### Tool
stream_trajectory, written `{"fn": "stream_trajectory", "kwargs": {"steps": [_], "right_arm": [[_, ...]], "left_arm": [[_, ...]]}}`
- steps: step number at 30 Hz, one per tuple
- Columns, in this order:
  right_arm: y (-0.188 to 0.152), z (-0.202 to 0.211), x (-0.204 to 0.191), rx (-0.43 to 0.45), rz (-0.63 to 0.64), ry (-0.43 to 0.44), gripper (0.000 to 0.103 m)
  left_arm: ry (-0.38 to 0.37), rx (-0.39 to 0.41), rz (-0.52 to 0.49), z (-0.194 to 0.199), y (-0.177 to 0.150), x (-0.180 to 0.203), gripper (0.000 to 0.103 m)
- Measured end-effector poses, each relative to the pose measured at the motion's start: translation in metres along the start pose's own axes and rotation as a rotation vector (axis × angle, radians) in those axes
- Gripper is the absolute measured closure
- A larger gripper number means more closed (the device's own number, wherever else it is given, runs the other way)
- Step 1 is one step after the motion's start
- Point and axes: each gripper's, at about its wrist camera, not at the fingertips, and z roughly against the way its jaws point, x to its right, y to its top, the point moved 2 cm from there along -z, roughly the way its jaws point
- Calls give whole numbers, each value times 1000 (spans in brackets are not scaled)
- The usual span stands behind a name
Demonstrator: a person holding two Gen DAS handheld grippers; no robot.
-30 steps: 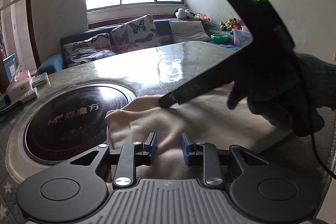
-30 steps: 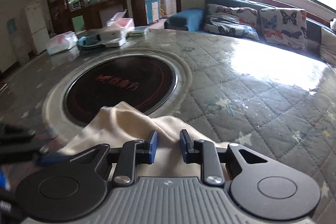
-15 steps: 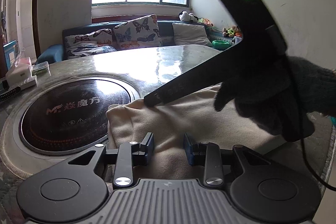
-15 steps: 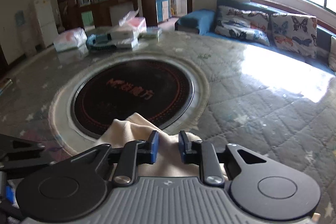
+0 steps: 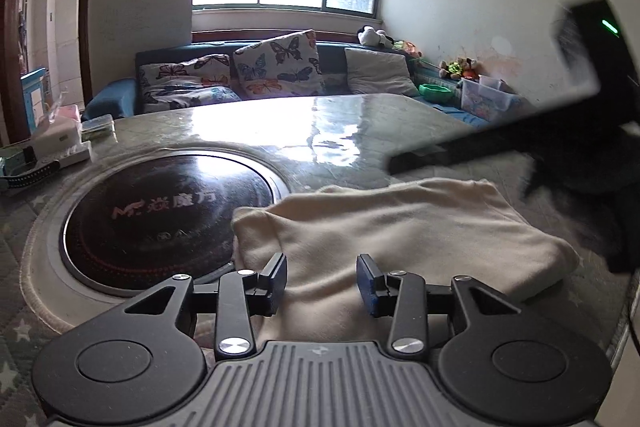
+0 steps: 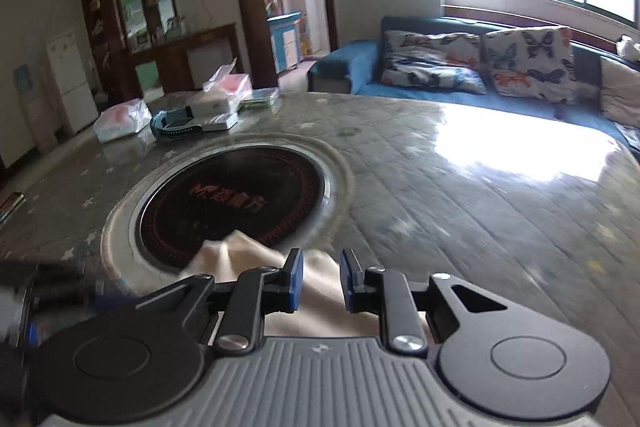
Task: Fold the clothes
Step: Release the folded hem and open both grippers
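While the left tool (image 5: 321,281) is opening over the folded cream cloth (image 5: 400,227), holding nothing, right tool (image 6: 321,281) looks narrowly open, empty; lift straight off, don't snag.

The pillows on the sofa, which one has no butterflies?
The plain grey pillow at the right end of the sofa. The two pillows to its left are covered in butterflies.
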Motion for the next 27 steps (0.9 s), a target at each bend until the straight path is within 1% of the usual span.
{"fn": "stream_trajectory", "kwargs": {"steps": [2, 5, 6, 8, 11, 13, 16, 17, 20, 23, 25, 27], "right_arm": [[-15, 19, 10, -2, -24, -24, 83], [-36, 32, 25, -15, -59, -74, 78], [-40, 32, 31, -14, -78, -88, 78], [-47, 33, 43, -11, -118, -114, 78], [-53, 31, 58, 1, -172, -136, 77], [-57, 27, 69, 11, -206, -146, 77], [-59, 26, 77, 24, -232, -138, 77], [-59, 30, 79, 37, -235, -140, 76], [-58, 40, 81, 61, -226, -135, 69], [-61, 37, 83, 30, -201, -147, 68], [-62, 36, 86, 16, -191, -156, 68], [-59, 46, 85, 38, -183, -161, 67]], "left_arm": [[5, -1, 17, -2, 5, -3, 58], [15, -4, 17, -8, 12, -3, 55], [22, -6, 12, -11, 14, -2, 51], [31, -15, 7, -18, 18, -1, 47], [34, -43, 12, -30, 22, -2, 45], [50, -63, 17, -40, 22, -5, 45], [72, -89, 29, -50, 20, -10, 41], [72, -90, 33, -51, 19, -11, 41], [79, -87, 29, -52, 19, -11, 37], [84, -85, 28, -50, 19, -9, 37], [93, -70, 27, -42, 21, -9, 36], [113, -47, 14, -33, 22, -9, 34]]}}
